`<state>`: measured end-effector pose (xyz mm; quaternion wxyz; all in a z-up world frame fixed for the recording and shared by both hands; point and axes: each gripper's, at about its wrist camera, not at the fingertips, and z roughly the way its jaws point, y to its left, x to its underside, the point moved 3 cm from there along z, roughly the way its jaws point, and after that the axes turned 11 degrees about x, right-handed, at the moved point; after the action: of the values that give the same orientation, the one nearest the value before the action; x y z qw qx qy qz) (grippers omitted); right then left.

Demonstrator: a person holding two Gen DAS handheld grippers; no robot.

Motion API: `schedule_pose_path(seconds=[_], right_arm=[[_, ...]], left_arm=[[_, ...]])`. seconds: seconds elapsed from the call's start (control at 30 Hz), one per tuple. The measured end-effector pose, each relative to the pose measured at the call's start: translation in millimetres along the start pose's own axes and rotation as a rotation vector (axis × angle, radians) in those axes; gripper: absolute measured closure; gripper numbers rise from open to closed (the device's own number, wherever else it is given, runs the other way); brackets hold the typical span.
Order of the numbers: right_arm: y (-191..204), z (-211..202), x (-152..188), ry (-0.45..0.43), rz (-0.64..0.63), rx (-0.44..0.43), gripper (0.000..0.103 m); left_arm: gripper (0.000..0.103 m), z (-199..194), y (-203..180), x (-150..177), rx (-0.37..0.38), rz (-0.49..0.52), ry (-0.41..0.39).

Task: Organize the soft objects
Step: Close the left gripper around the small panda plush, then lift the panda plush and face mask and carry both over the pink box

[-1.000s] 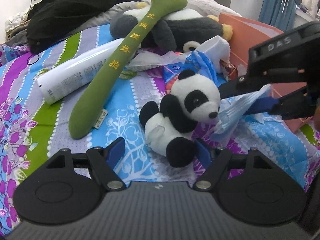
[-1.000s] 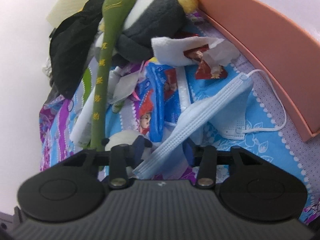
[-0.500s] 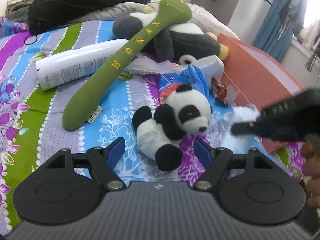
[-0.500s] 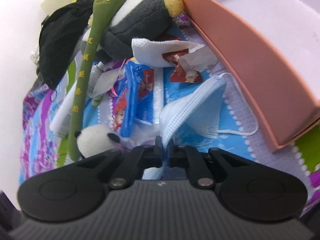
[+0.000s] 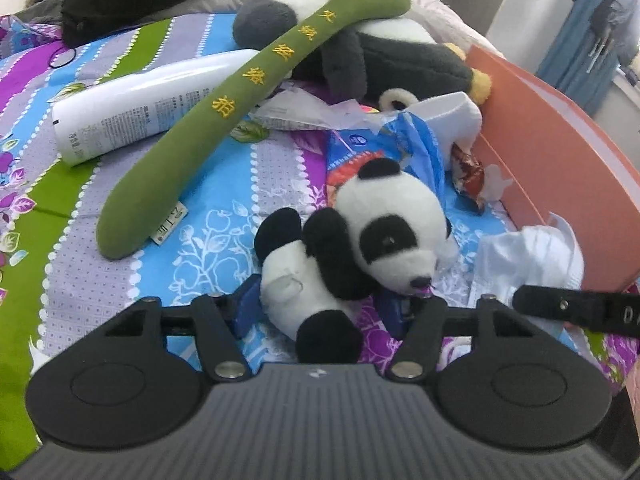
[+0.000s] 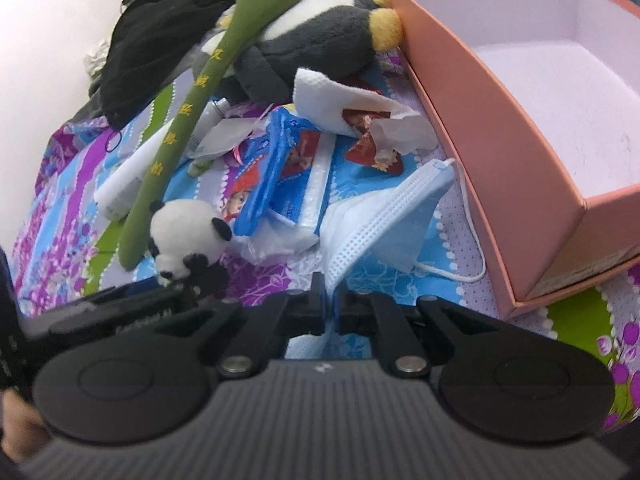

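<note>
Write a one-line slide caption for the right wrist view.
Right hand-held gripper pinching a blue face mask beside an open pink box.

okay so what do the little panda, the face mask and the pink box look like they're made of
Small panda: plush fabric, probably stuffed; fuzzy matte pile, rounded soft limbs. Face mask: thin pleated nonwoven, likely disposable; embossed dotted edge, white elastic ear loop, folds limply where the right gripper pinches it. Pink box: apparently rigid cardboard; flat matte walls, crisp corners, pale lining inside.

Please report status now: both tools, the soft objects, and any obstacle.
Left tool open around small panda. Right tool shut on face mask. Pink box beside mask, nothing between.
</note>
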<state>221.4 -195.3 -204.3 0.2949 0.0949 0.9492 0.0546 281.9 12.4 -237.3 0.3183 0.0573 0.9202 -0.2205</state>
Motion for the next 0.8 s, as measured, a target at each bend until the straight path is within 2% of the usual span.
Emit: schedule_pose_path(seconds=[0.13, 0.4, 0.6, 0.8], right_arm=[[1.9, -2.4, 1.6, -0.025, -0.025, 0.005, 0.096], [-1.7, -16.3, 2.6, -0.075, -0.028, -0.013, 0.096], [-1.0, -40.1, 7.1, -0.142, -0.031, -0.023, 0.096], [-1.2, -71.6, 2.5, -0.222, -0.055, -0.031, 0.096]], left_arm=[[0.044, -4.2, -5.0, -2.5, -0.026, -0.024, 0.002], [0.045, -25.6, -22.2, 8.1, -0.053, -0.064, 0.002], [0.045, -54.6, -38.4, 6.3, -0.061, -0.066, -0.036], [0.044, -88.3, -61.8, -10.1, -0.044, -0.042, -0.09]])
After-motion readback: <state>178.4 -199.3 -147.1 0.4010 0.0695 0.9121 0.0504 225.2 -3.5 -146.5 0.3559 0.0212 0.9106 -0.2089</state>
